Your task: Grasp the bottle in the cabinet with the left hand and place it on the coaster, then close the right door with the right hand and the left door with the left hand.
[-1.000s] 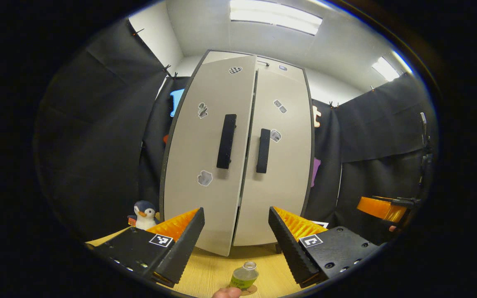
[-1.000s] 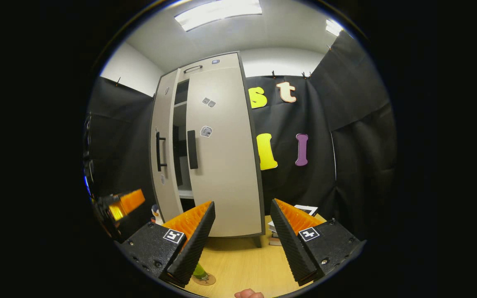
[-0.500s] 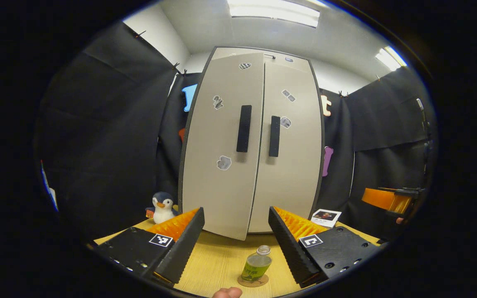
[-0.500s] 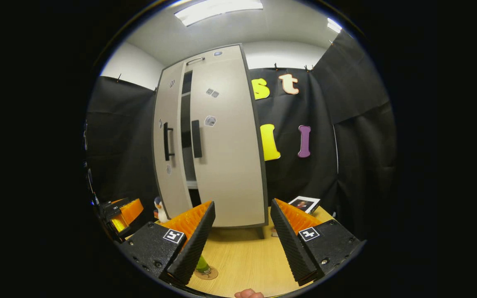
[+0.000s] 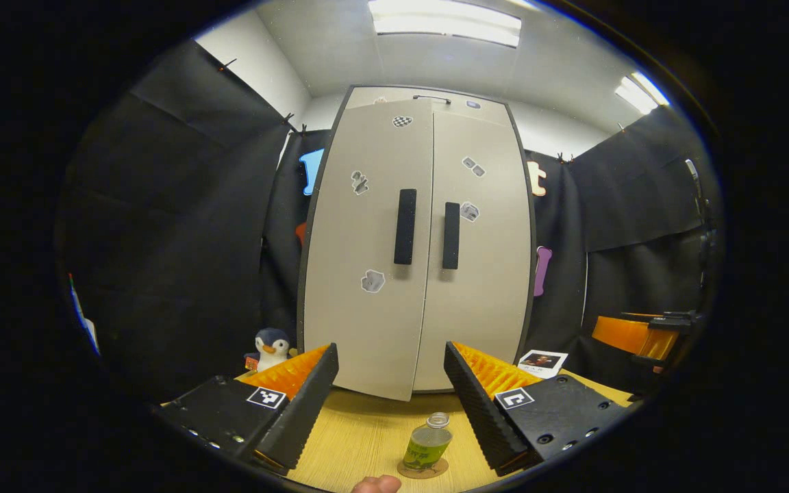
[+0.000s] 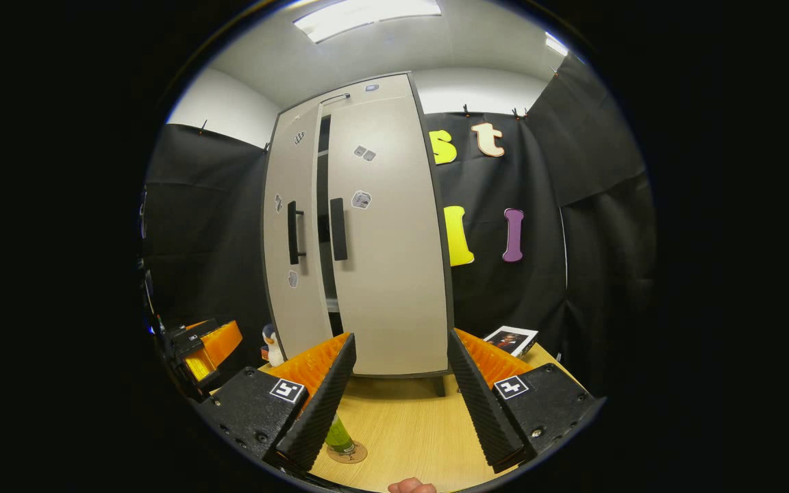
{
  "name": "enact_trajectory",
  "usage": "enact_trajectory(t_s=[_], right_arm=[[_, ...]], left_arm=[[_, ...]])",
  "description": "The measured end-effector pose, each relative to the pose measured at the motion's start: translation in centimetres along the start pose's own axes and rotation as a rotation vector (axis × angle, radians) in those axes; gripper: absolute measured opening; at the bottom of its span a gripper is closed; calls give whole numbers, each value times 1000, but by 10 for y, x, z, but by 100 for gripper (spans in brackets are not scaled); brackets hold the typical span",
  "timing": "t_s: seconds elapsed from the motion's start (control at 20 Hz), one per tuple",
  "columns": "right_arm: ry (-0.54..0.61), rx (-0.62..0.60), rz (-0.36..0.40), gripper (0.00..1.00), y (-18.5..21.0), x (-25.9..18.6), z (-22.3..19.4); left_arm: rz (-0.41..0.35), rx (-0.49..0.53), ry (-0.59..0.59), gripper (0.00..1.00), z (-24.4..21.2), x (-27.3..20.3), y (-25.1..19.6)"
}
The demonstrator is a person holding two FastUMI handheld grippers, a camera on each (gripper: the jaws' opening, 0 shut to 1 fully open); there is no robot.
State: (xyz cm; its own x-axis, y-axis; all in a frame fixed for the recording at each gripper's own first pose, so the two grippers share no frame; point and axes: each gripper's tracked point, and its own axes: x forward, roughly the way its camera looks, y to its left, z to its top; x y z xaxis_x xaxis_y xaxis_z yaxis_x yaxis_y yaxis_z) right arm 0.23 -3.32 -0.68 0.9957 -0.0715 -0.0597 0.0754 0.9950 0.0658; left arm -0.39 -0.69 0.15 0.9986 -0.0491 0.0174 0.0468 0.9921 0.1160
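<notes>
1. The bottle (image 5: 427,441) stands upright on the coaster (image 5: 422,469) on the table (image 5: 360,438), well in front of the cabinet (image 5: 415,253).
2. In the left gripper view the left gripper (image 5: 390,397) hangs over the near table edge with its fingers (image 5: 298,404) spread wide and nothing between them.
3. The bottle shows low in that gap, nearer the right-hand finger than the other, and touches neither.
4. In the right gripper view the right gripper (image 6: 401,394) is likewise spread, holding nothing.
5. There the bottle (image 6: 337,436) and coaster (image 6: 348,452) peek out just past the inner edge of the left-hand finger (image 6: 312,404), which hides most of the bottle.
6. The right door (image 6: 391,233) sits flush with the cabinet front.
7. The left door (image 6: 293,226) is a little ajar: the right gripper view shows a dark slit between the two doors, while the left gripper view shows its lower edge hanging forward of the right door (image 5: 477,253).
8. Each door carries a black vertical handle (image 5: 405,226) near the middle seam.
9. A toy penguin (image 5: 271,347) stands on the table left of the cabinet; a small photo card (image 5: 542,361) lies to its right.
10. A fingertip (image 5: 375,485) shows at the bottom edge of the left gripper view.
</notes>
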Motion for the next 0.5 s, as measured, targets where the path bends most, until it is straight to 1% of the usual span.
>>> enact_trajectory(t_s=[0.5], right_arm=[[13,2,-9,83,-4,-4,-4]], left_arm=[[10,-3,12,95,-3,1,3]])
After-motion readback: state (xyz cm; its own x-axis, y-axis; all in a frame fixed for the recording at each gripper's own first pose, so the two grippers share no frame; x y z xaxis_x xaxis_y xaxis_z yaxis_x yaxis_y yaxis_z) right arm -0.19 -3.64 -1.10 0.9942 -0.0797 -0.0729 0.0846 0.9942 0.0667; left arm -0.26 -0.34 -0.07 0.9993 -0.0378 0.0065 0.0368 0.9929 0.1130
